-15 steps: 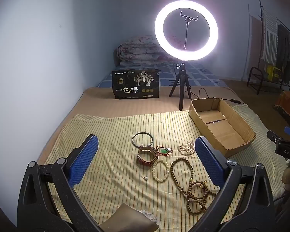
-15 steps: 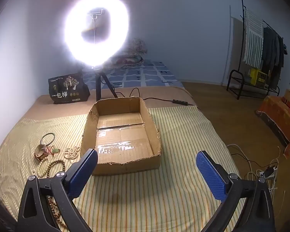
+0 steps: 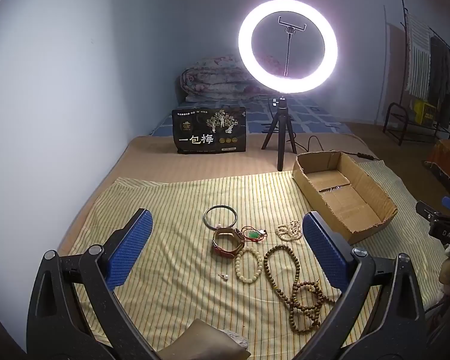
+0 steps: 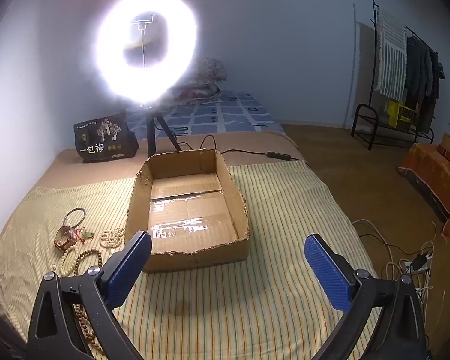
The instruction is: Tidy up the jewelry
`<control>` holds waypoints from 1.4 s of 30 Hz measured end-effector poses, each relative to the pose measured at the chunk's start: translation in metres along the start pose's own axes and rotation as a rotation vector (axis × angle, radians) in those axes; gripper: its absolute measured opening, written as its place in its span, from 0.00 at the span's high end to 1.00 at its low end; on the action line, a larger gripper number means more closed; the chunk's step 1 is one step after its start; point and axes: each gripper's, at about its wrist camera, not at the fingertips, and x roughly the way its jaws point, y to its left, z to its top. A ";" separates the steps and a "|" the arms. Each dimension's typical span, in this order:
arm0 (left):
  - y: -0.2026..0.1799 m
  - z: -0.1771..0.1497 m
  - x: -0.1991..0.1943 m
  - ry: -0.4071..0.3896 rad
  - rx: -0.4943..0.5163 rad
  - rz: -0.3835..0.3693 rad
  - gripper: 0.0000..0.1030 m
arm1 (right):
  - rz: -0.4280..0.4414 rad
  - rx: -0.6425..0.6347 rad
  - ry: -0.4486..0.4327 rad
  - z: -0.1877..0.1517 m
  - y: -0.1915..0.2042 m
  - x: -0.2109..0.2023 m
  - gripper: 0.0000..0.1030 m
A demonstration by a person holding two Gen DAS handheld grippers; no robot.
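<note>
Both hand-held grippers, left [image 3: 225, 246] and right [image 4: 228, 258], released, holding nothing; jewelry [image 3: 255, 252] left of box [image 4: 189, 204], box's long axis toward ring light [image 4: 147, 51].

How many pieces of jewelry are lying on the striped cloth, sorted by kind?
Bead strands: 4, namely pale bead bracelet, long brown bead strand, dark bead cluster, small pearl strand
Bangle: 1
Leather strap watch: 1
Green pendant on red cord: 1
Small stud: 1
Total: 8
</note>
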 end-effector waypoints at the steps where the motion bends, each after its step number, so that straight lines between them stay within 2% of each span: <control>1: 0.000 0.000 0.000 0.001 -0.001 0.000 0.01 | 0.000 0.001 -0.001 0.000 0.000 0.000 0.00; 42: 0.000 0.002 0.000 0.001 -0.002 0.002 0.01 | 0.003 0.006 -0.001 0.001 -0.001 -0.002 0.00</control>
